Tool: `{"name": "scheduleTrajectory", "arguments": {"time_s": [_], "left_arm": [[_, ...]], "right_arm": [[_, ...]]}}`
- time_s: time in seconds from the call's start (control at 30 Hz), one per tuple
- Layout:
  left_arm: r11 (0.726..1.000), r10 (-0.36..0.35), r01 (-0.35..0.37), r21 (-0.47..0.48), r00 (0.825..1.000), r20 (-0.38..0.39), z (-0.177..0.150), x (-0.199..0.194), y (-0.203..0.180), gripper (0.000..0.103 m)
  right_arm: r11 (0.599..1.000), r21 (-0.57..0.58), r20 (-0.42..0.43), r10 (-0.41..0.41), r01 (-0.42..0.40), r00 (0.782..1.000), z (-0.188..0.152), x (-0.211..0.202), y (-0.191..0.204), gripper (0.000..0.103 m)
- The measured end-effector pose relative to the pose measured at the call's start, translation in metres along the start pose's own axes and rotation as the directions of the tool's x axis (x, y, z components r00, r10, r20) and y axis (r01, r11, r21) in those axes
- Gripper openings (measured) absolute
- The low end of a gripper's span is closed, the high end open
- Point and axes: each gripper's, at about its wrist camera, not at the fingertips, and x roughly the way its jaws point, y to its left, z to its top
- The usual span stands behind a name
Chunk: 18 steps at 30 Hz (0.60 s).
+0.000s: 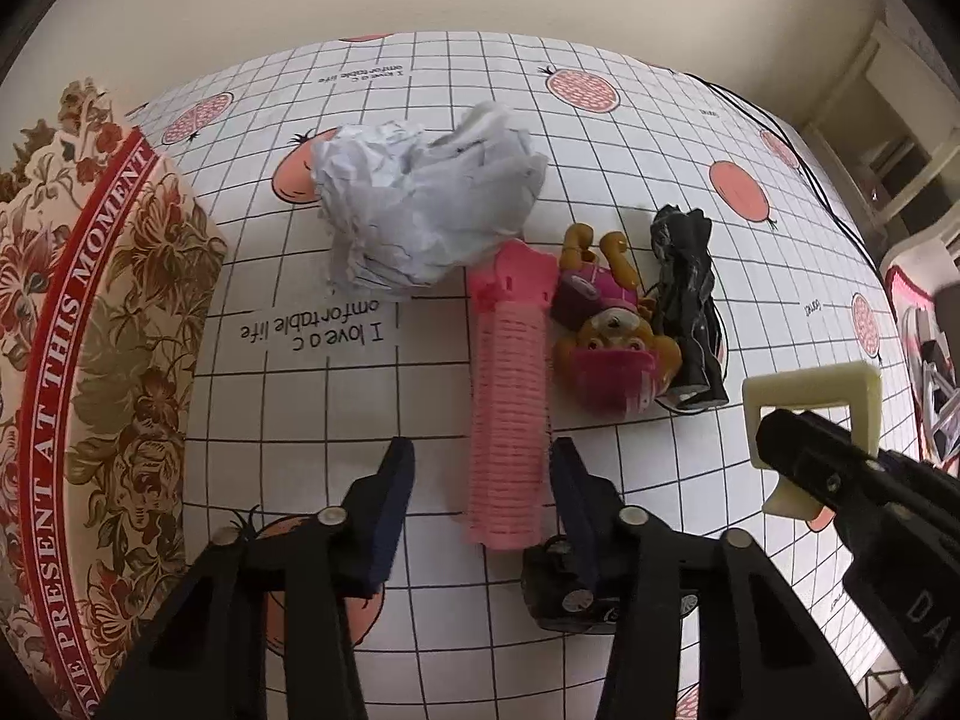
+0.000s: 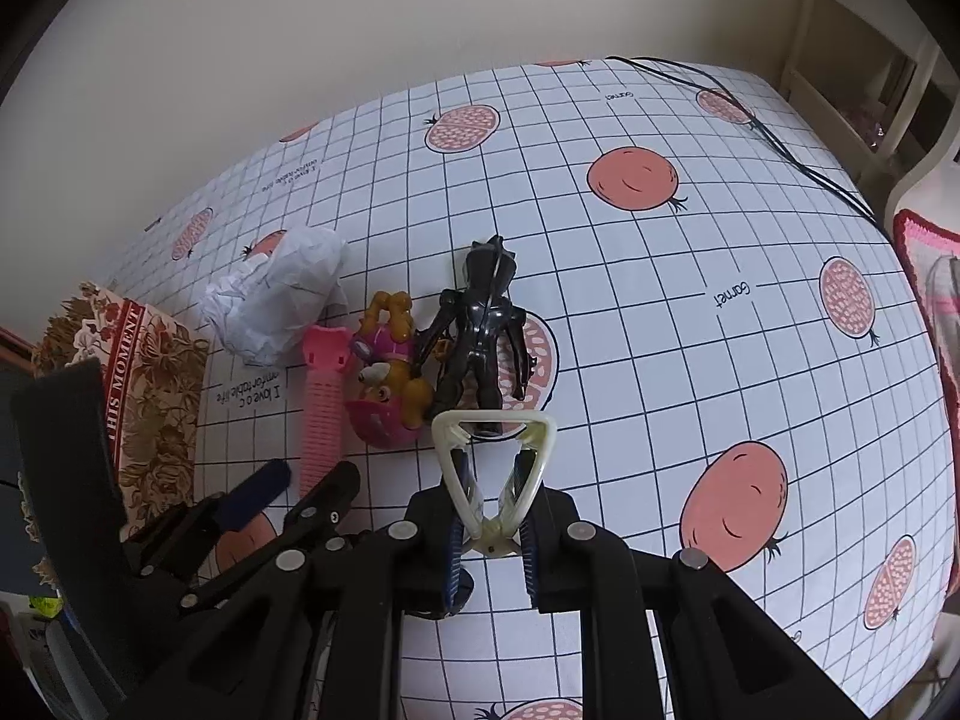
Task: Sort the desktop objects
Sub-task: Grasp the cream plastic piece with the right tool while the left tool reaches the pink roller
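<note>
left gripper (image 1: 480, 480) astride pink hair roller (image 1: 510, 414)

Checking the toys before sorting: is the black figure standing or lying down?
Lying down. The black figure lies flat on the tablecloth, beside the dog toy.

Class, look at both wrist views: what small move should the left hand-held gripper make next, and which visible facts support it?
Probably finish closing the left hand-held gripper on the pink hair roller. The roller lies between its pads, but a gap remains on the left side, so it is not gripped yet. The right hand-held gripper already holds a cream clip, so the roller falls to the left.
</note>
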Motion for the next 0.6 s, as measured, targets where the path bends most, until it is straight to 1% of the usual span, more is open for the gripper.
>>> {"name": "scheduleTrajectory", "arguments": {"time_s": [0.3, 0.6], "left_arm": [[1.0, -0.004, 0.004, 0.011, 1.0, -0.005, 0.0003, 0.0021, -0.0007, 0.031], [1.0, -0.006, 0.006, 0.004, 1.0, -0.003, 0.0022, 0.0044, -0.0025, 0.03]], "right_arm": [[1.0, 0.004, 0.0, 0.003, -0.003, 1.0, 0.0004, 0.0006, 0.0008, 0.018], [1.0, 0.015, 0.013, 0.005, -0.005, 1.0, 0.0019, -0.003, 0.0008, 0.018]]}}
